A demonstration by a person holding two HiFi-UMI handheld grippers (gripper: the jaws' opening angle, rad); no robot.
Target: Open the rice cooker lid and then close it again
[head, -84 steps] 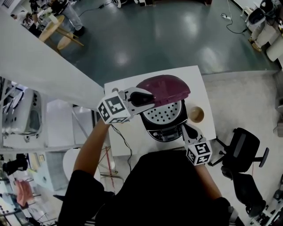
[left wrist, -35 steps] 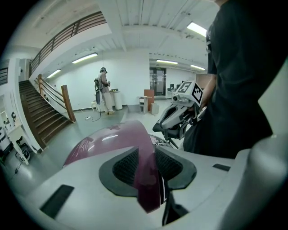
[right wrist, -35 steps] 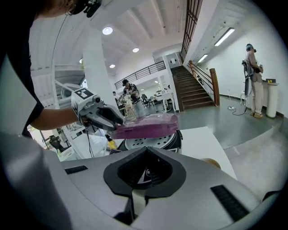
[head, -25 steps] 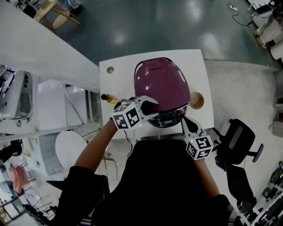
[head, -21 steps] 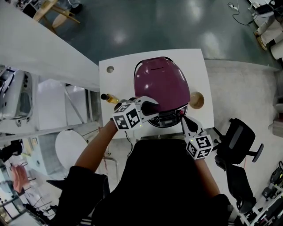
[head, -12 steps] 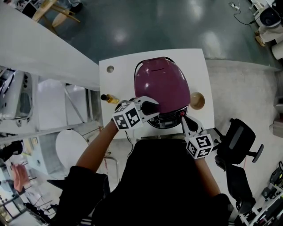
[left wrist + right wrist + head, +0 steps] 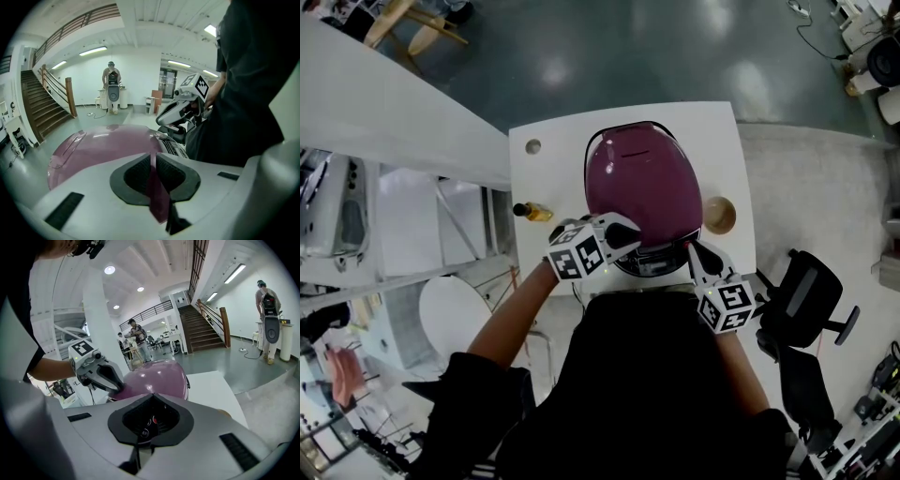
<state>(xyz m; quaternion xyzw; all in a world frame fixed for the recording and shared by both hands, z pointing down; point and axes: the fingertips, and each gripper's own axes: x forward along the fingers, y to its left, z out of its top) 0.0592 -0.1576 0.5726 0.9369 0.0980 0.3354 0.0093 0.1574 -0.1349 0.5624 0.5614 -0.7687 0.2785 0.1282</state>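
The rice cooker stands on the white table (image 7: 553, 141) with its maroon lid (image 7: 642, 183) down. Its dark control panel (image 7: 652, 264) faces me. My left gripper (image 7: 630, 236) hovers at the lid's front left edge. Its jaws are closing to a thin slit with nothing between them, and in the left gripper view (image 7: 152, 157) the lid (image 7: 103, 145) shows through that slit. My right gripper (image 7: 696, 248) is shut and empty at the front right of the panel. In the right gripper view (image 7: 151, 399) it points at the lid (image 7: 154, 376) and at the left gripper (image 7: 110, 376).
A small tan bowl (image 7: 717, 214) sits right of the cooker. A bottle (image 7: 530, 211) lies at the table's left edge, and a round hole (image 7: 533, 147) is in its far left corner. A black office chair (image 7: 806, 300) stands to the right. People stand far off.
The lid, raised earlier with the left gripper at its edge, now lies closed. Over the last second the left gripper's jaws drew together; the right gripper stayed put.
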